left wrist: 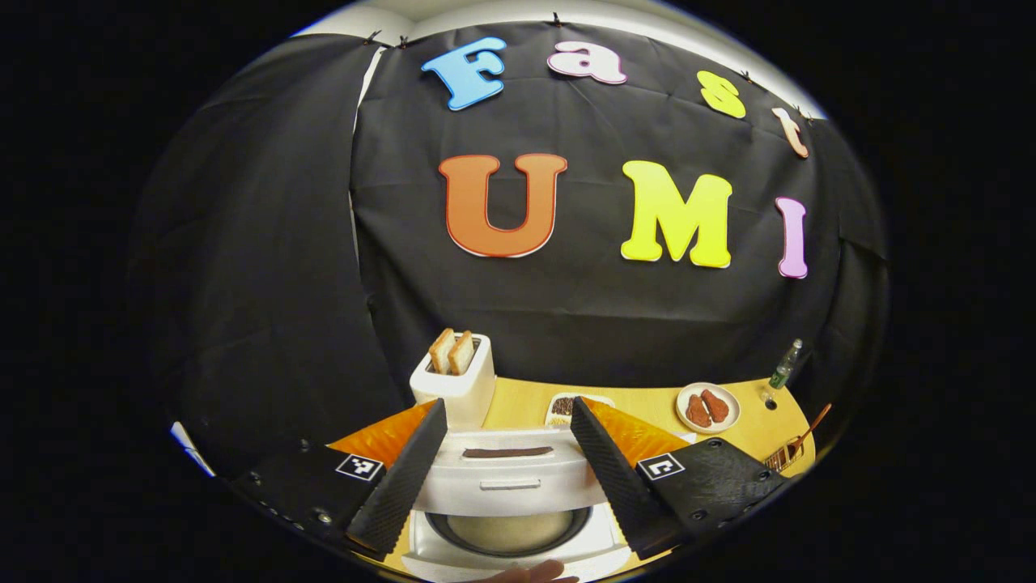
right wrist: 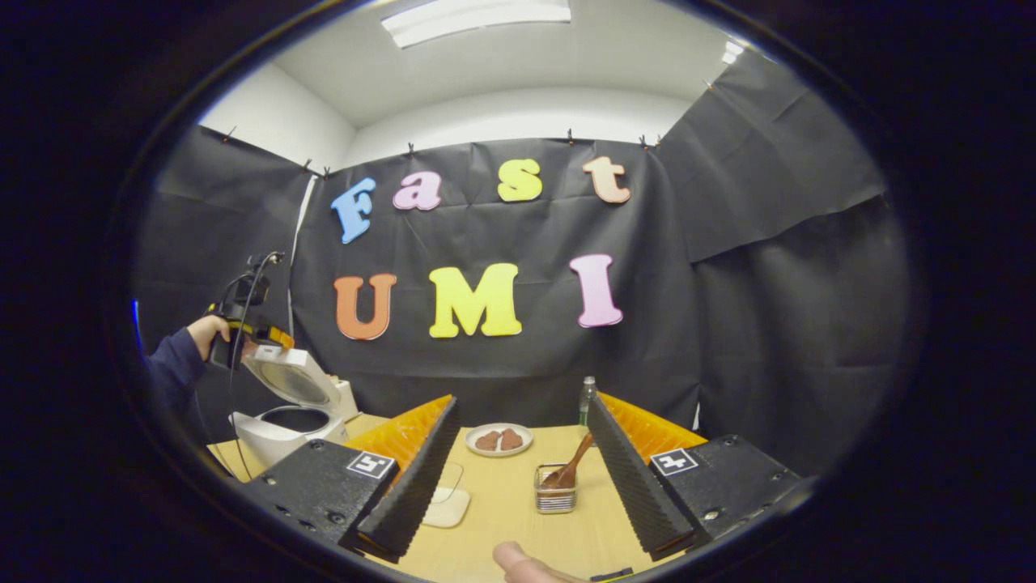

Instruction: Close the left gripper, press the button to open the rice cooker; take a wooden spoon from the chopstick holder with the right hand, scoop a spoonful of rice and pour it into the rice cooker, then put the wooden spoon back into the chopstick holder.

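Observation:
The white rice cooker lies just below my left gripper, whose fingers stand wide open on either side of it. Its lid is raised and the inner pot shows. In the right gripper view the open rice cooker sits at the far left, with a hand holding the left gripper above its lid. My right gripper is open and holds nothing. Ahead of it, between the fingers, the wire chopstick holder holds the wooden spoon. The holder also sits at the table's right edge.
A white toaster with two bread slices stands behind the cooker. Farther back on the wooden table are a plate of brown food, a small bottle and a shallow pale dish. A fingertip shows at the bottom.

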`<state>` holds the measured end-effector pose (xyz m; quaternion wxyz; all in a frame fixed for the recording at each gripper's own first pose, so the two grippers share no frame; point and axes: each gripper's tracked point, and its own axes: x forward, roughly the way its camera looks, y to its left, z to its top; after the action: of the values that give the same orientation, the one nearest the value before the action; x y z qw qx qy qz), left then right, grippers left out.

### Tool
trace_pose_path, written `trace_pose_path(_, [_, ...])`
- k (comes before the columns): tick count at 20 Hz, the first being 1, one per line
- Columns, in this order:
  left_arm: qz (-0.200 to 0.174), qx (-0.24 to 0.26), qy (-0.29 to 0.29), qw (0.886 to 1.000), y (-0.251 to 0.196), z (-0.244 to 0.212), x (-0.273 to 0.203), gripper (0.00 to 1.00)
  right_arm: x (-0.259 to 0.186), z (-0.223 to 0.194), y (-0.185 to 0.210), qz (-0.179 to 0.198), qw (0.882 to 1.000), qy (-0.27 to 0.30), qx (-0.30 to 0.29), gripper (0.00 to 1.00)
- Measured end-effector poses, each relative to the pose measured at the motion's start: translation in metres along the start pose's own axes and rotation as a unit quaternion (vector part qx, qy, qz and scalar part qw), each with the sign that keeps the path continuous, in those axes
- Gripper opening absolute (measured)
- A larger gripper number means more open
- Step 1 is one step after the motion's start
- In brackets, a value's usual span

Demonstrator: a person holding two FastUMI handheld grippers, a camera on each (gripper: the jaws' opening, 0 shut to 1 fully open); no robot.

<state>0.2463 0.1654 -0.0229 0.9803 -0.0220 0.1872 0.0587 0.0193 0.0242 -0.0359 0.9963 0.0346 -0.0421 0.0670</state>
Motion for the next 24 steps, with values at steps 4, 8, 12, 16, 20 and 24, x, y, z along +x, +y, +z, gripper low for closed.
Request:
trace_pose_path(4, [-0.016,-0.009,0.050,0.999,-0.004,-0.059,-0.006,0.99,-0.001,-0.012,0.006,0.008,1.000,0.013,-0.002,0.99])
trace_pose_path(8, [-0.012,0.013,0.064,0.998,-0.006,-0.087,-0.014,0.99,-0.009,-0.017,0.013,0.017,1.000,0.022,-0.001,0.99])
trace_pose_path(12, [-0.012,0.017,0.084,0.996,-0.005,-0.117,-0.020,1.00,-0.025,-0.018,0.027,0.041,0.999,0.024,-0.001,0.99])
trace_pose_path(16, [-0.014,0.019,0.095,0.995,-0.004,-0.141,-0.029,1.00,-0.030,-0.021,0.032,0.054,0.998,0.016,-0.008,0.99])
trace_pose_path(20, [-0.008,0.016,0.083,0.996,-0.002,-0.147,-0.040,1.00,-0.037,-0.022,0.038,0.067,0.998,0.008,-0.002,0.99])
trace_pose_path(24, [0.004,0.010,0.082,0.997,-0.001,-0.158,-0.044,1.00,-0.050,-0.026,0.037,0.067,0.998,-0.004,0.011,0.99])
